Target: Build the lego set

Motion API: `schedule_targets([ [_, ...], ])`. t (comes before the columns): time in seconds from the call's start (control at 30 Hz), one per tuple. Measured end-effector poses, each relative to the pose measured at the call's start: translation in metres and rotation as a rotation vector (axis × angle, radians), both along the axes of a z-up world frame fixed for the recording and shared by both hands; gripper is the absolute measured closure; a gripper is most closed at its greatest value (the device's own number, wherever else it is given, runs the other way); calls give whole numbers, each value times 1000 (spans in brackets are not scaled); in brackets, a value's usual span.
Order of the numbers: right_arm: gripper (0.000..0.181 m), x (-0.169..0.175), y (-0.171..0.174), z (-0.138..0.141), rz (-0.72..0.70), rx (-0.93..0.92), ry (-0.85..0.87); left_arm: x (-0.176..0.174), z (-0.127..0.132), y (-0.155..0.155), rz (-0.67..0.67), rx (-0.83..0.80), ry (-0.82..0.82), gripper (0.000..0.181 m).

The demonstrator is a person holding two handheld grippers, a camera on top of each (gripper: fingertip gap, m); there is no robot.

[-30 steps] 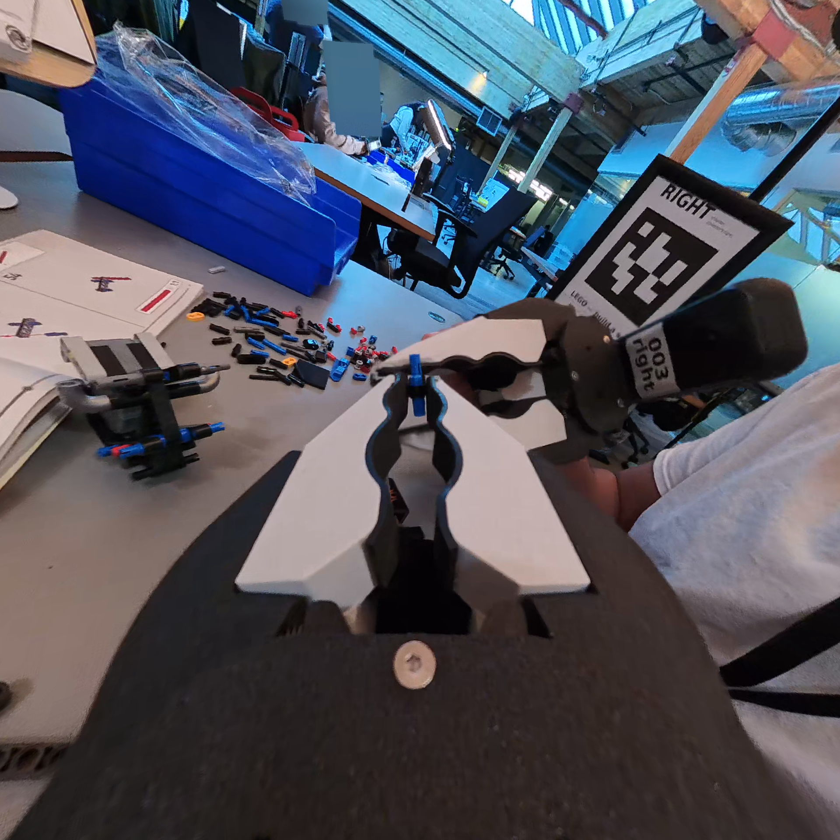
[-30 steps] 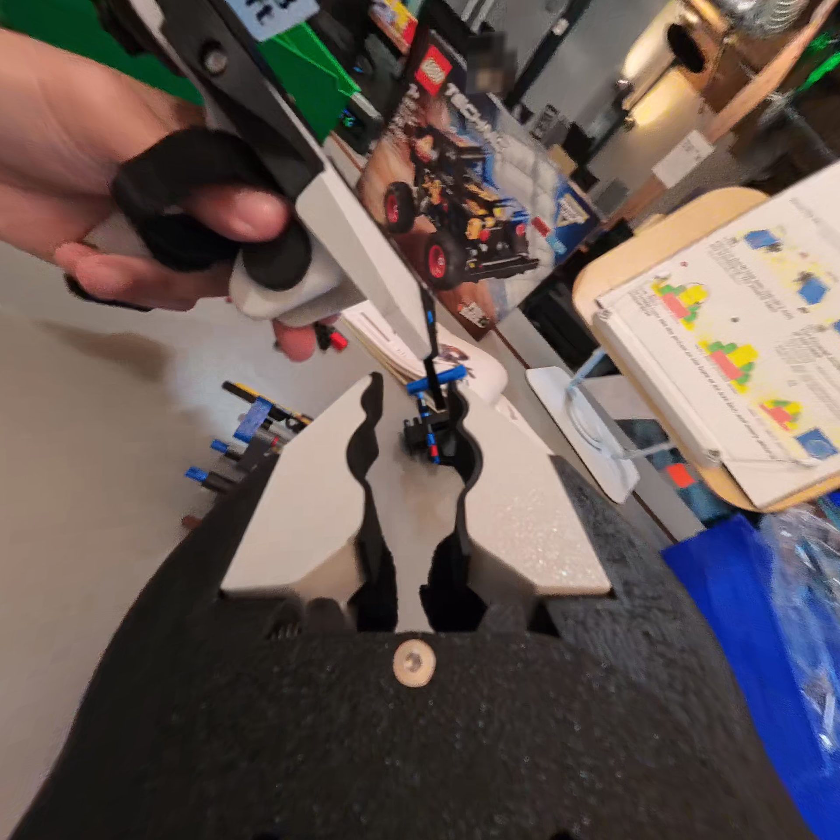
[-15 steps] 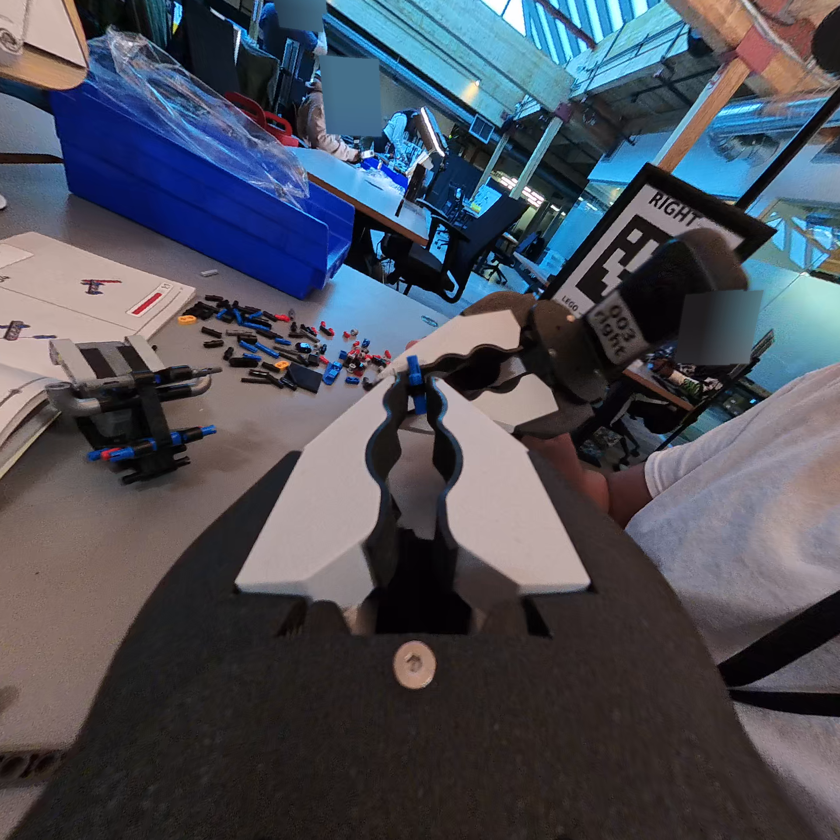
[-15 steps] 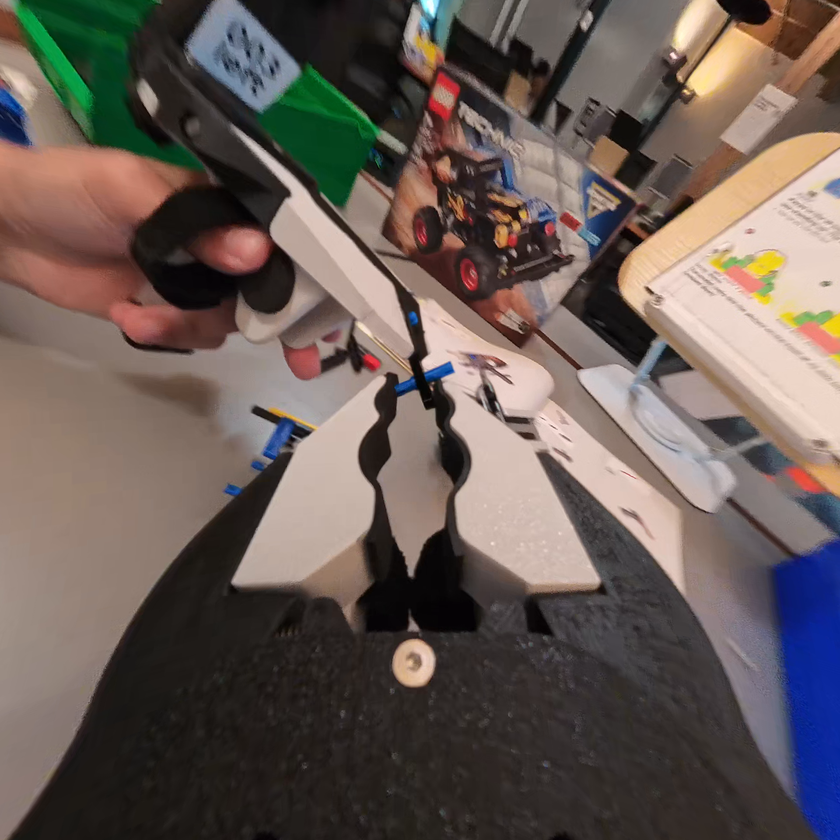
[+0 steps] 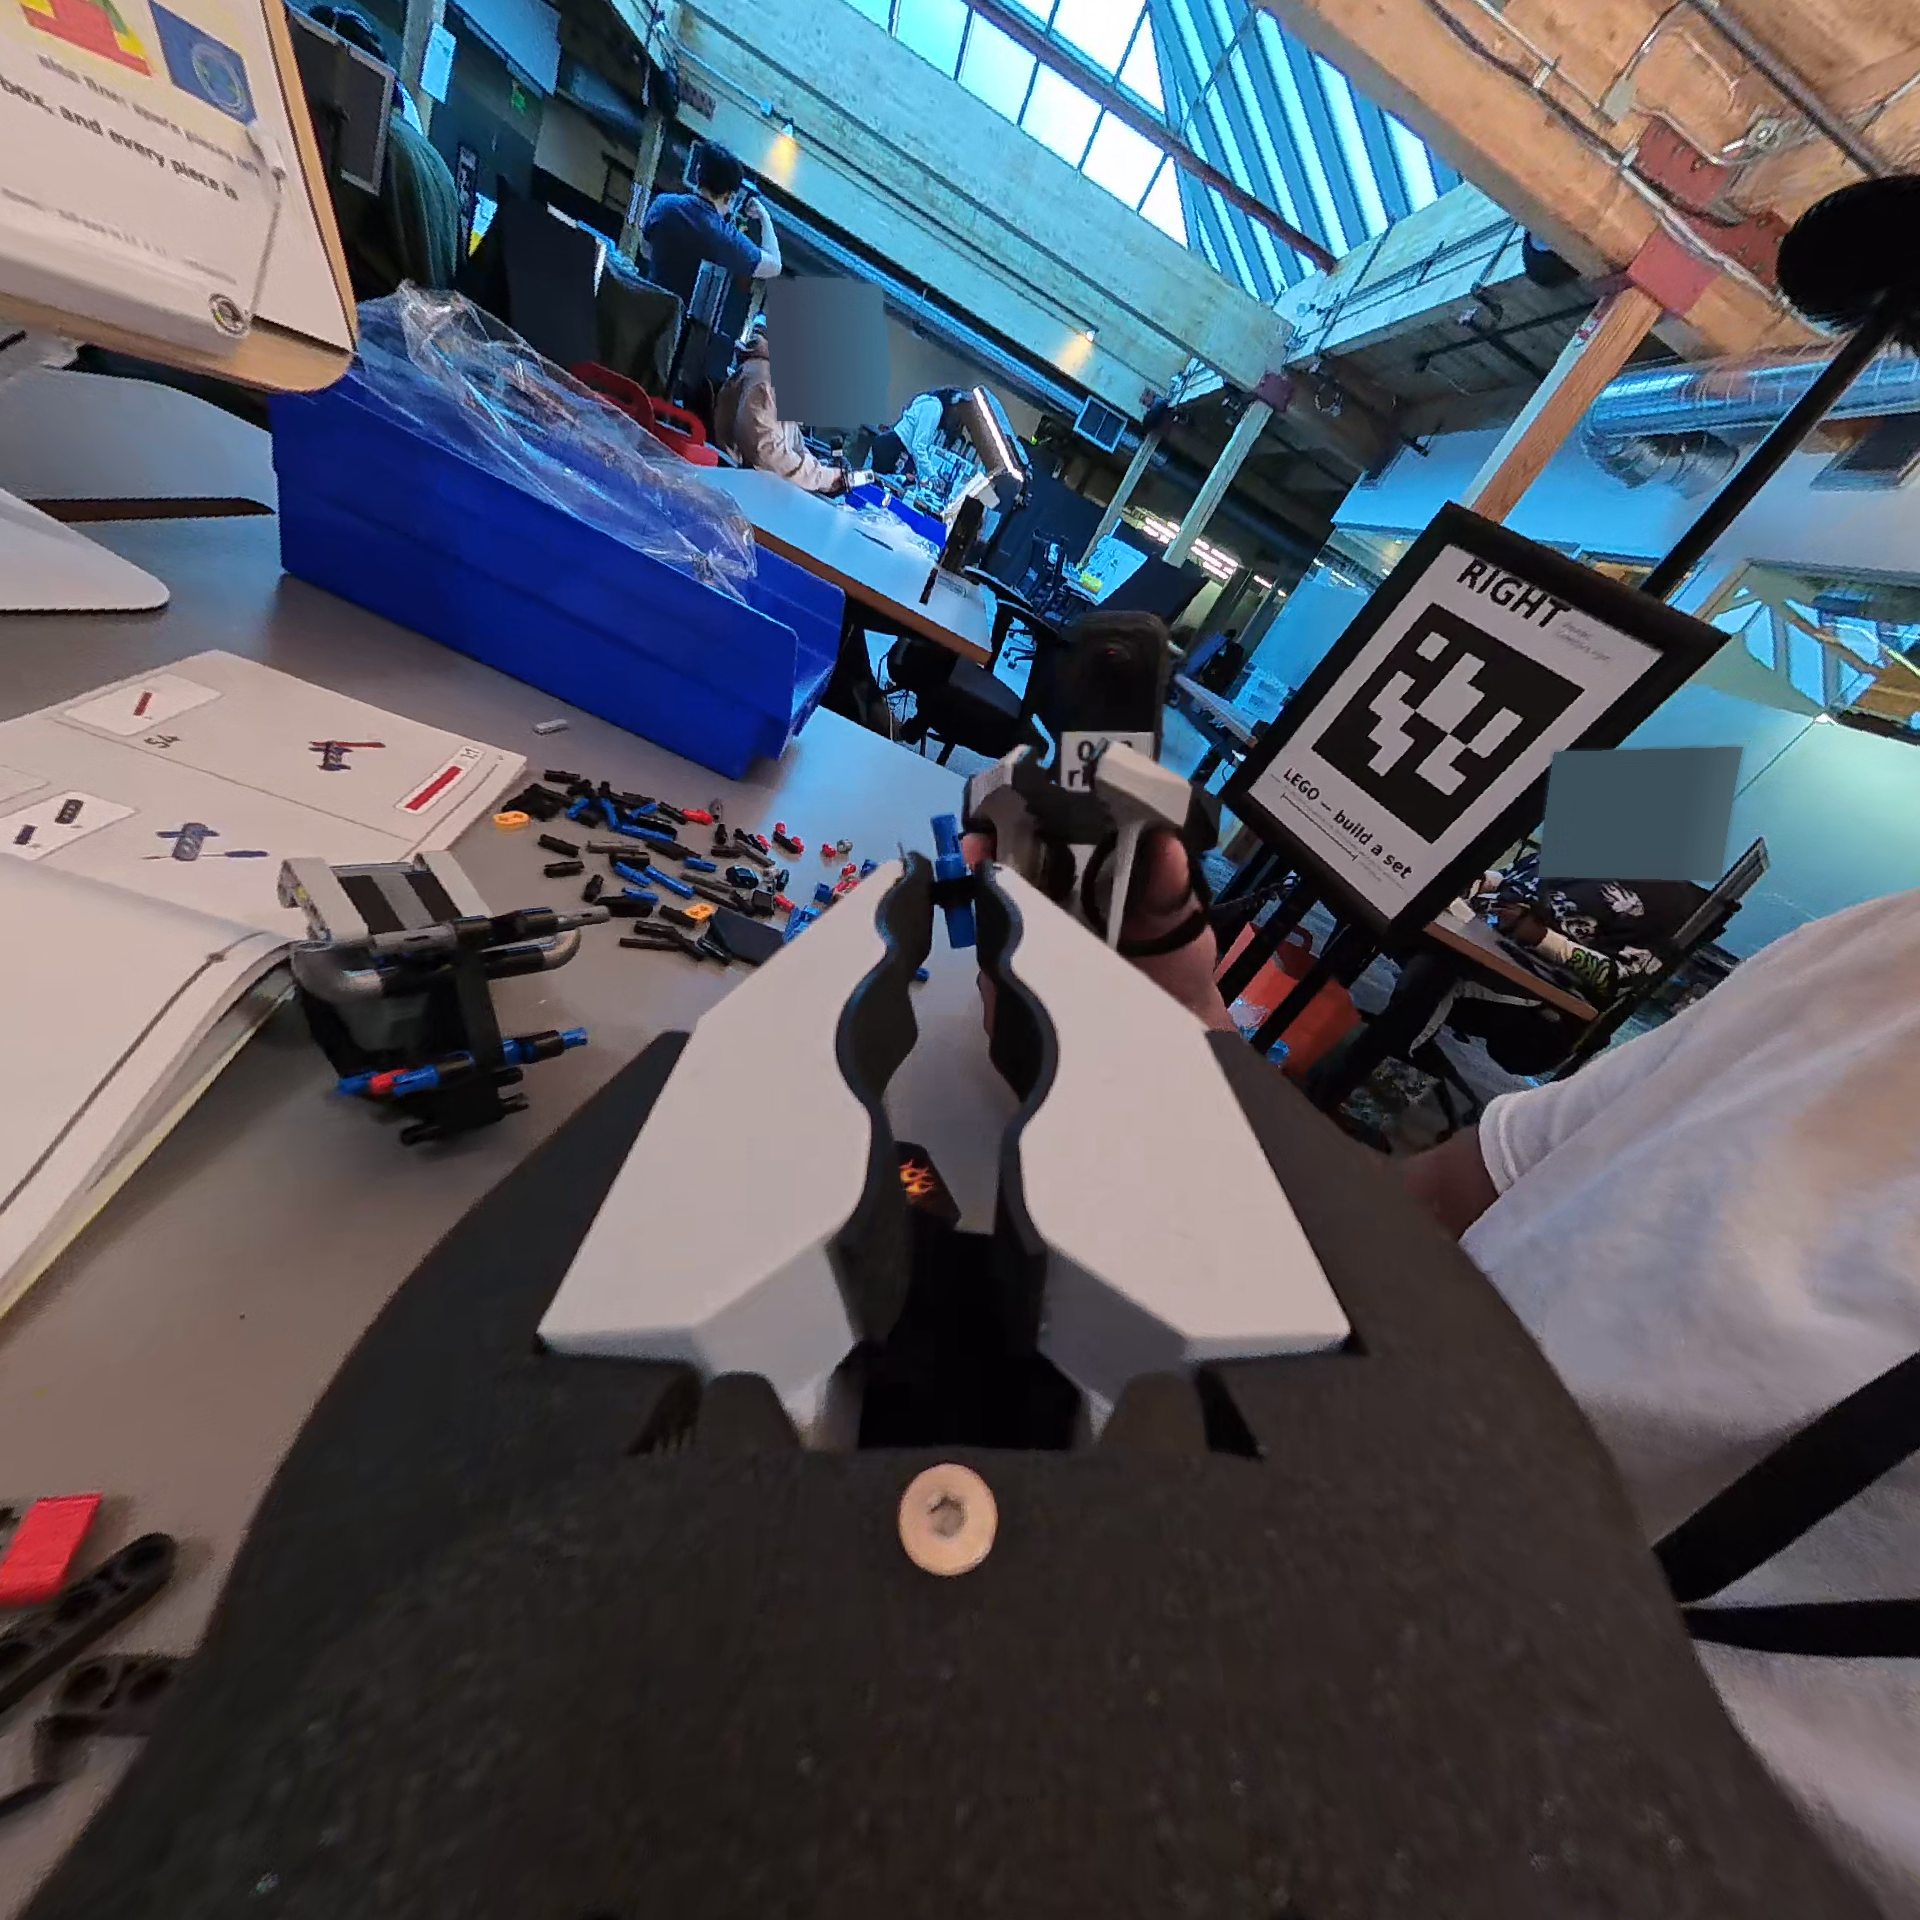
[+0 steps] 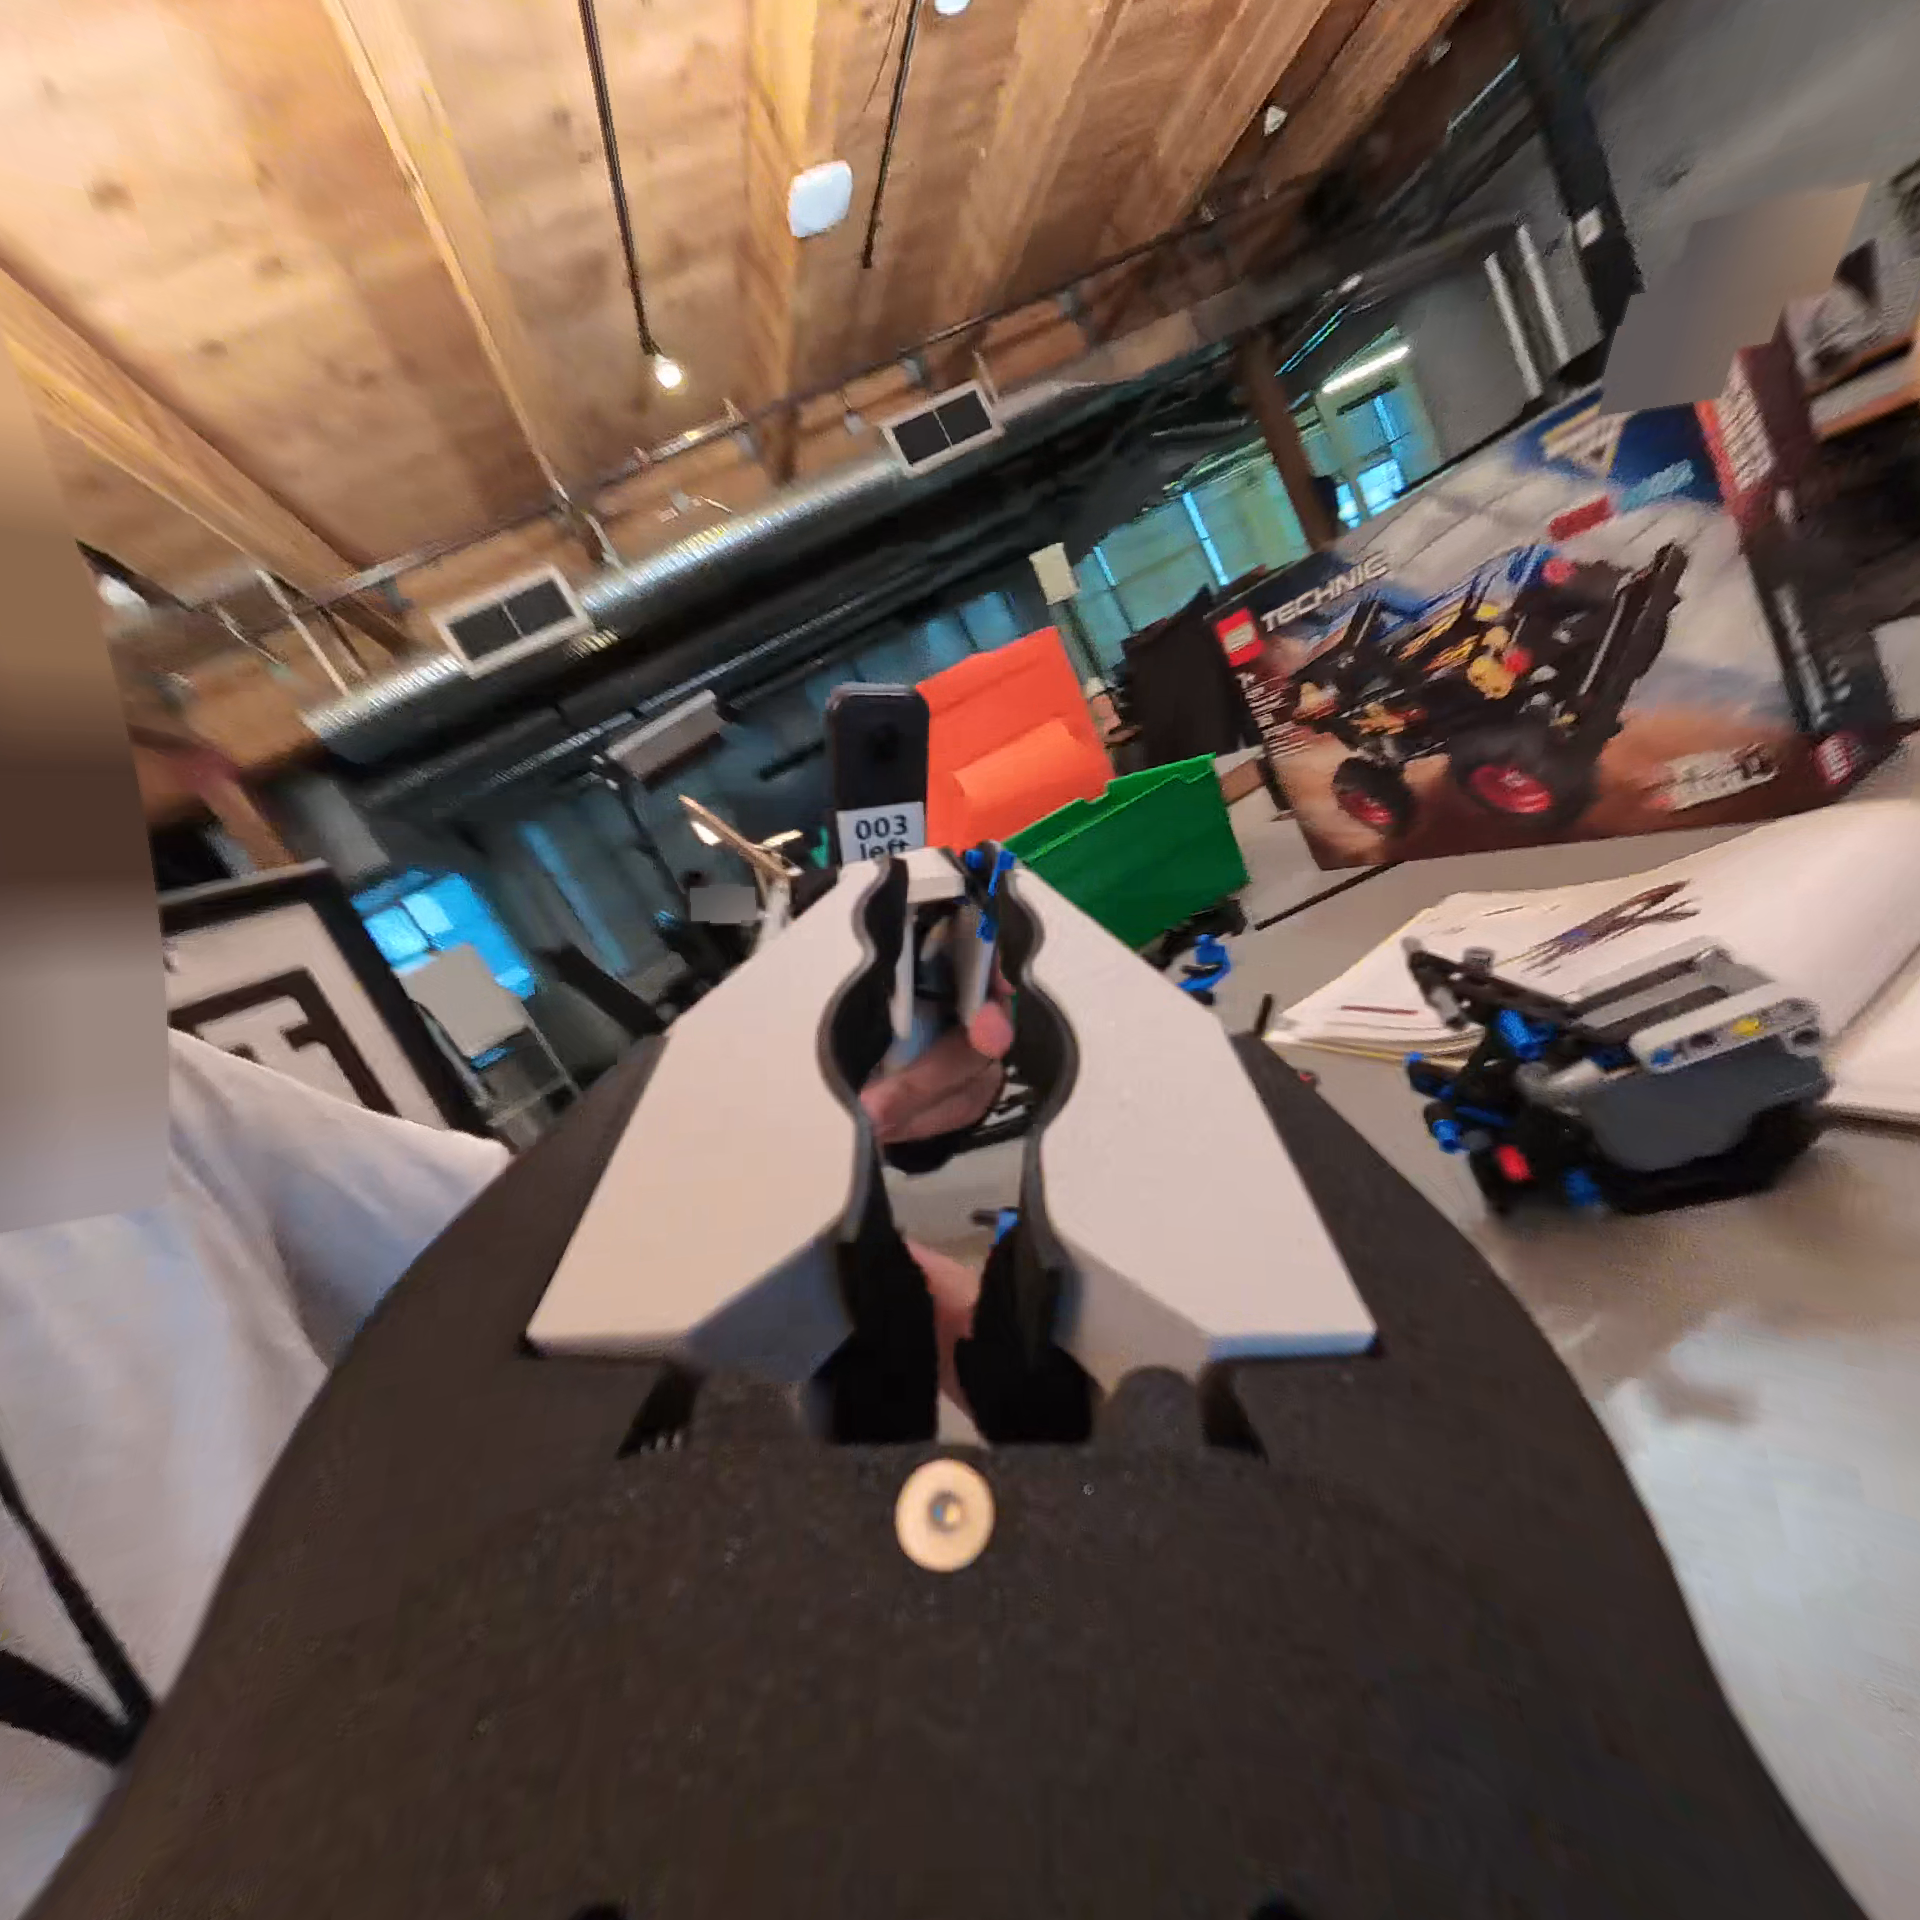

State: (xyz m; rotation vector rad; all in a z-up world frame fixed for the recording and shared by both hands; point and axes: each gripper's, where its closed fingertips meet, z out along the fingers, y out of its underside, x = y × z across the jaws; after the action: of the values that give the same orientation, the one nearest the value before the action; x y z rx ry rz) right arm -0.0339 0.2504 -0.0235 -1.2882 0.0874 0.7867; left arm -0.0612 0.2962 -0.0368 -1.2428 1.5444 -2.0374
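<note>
Where timber beams run overhead, loose pieces [image 5: 665, 873] dot the grey table [image 5: 208, 1195].

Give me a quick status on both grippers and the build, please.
Left gripper shut on small blue pin. Right gripper facing it, state unclear. Grey-and-black half-built lego vehicle on table, untouched. Nothing in the way.

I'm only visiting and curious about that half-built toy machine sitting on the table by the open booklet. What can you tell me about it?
The half-built model is a small blocky plastic assembly: a grey top panel with black stripes, a dark grey body, curved grey tubes along one side and black beams below. Blue pins and one or two red ones stick out of its sides. It stands on the grey table, against the edge of the open instruction booklet, with loose small pieces scattered beyond it. Neither gripper touches it. The right wrist view shows it blurred.
</note>
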Motion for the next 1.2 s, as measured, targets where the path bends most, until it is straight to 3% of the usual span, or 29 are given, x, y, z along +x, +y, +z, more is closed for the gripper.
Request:
schedule_targets([
  [0.13, 167, 11, 5, -8, -64, -20, 11, 1, -2, 1, 6, -3, 11, 175],
  [0.33, 179, 4, 17, -35, -113, -217, -218, 2, -5, 2, 4, -4, 25, 175],
  [0.5, 181, 11, 19, -40, -264, -289, -414, 3, -6, 2, 9, 3, 28, 175],
  [0.87, 181, 25, 17, -45, -359, -350, -501, 4, -8, 6, 16, 4, 36, 175],
  [0.93, 181, 36, 15, -40, -428, -328, -512, 4, -8, 9, 28, 8, 31, 175],
  [1.03, 177, 65, 4, -49, -518, -450, -546, 6, -8, 19, 61, 24, 23, 175],
  [1.1, 174, 85, -5, -58, -530, -544, -557, 7, -11, 25, 73, 23, 31, 175],
  [1.2, 163, 118, -13, -73, -529, -673, -703, 10, -15, 31, 77, -6, 51, 175],
])
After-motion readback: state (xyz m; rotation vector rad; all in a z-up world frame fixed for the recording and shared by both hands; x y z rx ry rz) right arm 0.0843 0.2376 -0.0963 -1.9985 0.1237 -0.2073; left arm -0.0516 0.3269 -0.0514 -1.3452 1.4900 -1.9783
